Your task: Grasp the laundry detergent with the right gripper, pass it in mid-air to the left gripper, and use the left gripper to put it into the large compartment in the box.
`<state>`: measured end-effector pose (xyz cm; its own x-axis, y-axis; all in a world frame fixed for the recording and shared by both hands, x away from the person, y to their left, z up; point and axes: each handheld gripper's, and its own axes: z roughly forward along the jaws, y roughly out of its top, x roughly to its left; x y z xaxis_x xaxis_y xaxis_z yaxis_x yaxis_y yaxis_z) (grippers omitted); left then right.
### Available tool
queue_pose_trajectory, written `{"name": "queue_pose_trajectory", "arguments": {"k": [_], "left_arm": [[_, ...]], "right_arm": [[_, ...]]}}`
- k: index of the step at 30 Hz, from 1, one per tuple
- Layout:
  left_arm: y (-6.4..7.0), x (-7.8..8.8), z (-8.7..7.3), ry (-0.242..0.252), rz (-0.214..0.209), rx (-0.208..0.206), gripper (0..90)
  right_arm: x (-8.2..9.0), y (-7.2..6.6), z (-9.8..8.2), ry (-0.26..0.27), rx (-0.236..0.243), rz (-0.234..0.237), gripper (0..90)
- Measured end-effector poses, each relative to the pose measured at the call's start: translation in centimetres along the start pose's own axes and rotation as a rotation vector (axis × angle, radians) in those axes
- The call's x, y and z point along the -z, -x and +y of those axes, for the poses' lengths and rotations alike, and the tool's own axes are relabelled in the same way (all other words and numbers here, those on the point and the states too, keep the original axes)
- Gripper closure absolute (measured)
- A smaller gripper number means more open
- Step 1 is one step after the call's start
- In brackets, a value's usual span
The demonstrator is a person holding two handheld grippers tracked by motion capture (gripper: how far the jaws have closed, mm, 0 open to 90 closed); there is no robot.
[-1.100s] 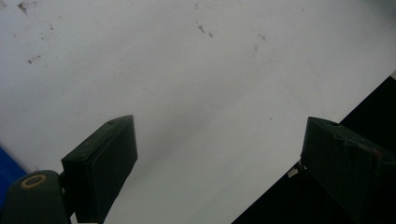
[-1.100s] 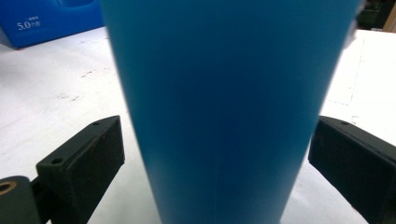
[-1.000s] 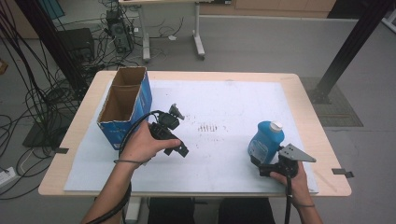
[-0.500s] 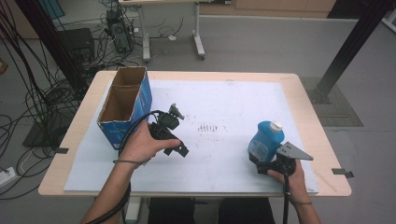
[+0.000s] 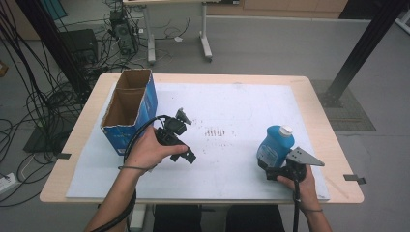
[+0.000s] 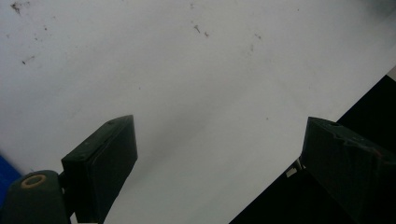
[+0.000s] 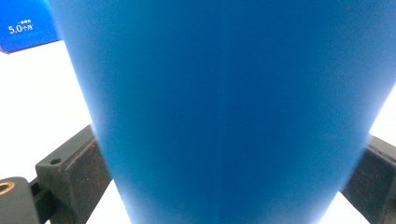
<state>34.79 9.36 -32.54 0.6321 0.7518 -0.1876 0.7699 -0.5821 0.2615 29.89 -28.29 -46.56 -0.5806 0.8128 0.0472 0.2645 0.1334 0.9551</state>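
A person sits at a light wooden table (image 5: 319,111) covered by a white sheet (image 5: 251,111), holding a two-jaw gripper in each hand. The right gripper (image 5: 270,170) sits low at the near right of the sheet, pressed up against the base of a blue plastic bottle (image 5: 274,145) with a white cap, which stands upright there. In the right gripper view the blue bottle (image 7: 224,107) fills the space between the two black jaws, its sides meeting both pads, so the gripper appears to be closed on it, though the view is too close to be certain how firmly. The left gripper (image 5: 186,155) rests near the middle left of the sheet, its jaws standing wide apart with nothing between them; in the left gripper view they frame bare white sheet (image 6: 187,93). An open blue cardboard box (image 5: 130,108) stands at the far left of the sheet, just beyond the left hand (image 5: 150,150). Compared with a second ago nothing has visibly shifted: both hands, the bottle and the box sit as they did. That stillness suggests the grasp on the bottle is settling and the lift has not yet begun, perhaps towards the box.
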Motion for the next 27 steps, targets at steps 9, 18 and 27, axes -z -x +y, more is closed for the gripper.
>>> {"name": "queue_pose_trajectory", "arguments": {"k": [9,18,27], "left_arm": [[0.22,-0.03,0.11,-0.008,0.001,-0.009,10.6],[0.33,-0.05,0.30,-0.011,0.009,-0.012,10.7],[0.36,-0.15,0.51,-0.014,0.013,-0.008,10.7]], "right_arm": [[0.01,0.03,-0.01,0.001,-0.003,0.004,3.0],[0.03,0.05,-0.02,0.004,-0.004,0.006,2.9],[0.05,0.10,-0.03,0.007,-0.007,0.010,2.9]]}}
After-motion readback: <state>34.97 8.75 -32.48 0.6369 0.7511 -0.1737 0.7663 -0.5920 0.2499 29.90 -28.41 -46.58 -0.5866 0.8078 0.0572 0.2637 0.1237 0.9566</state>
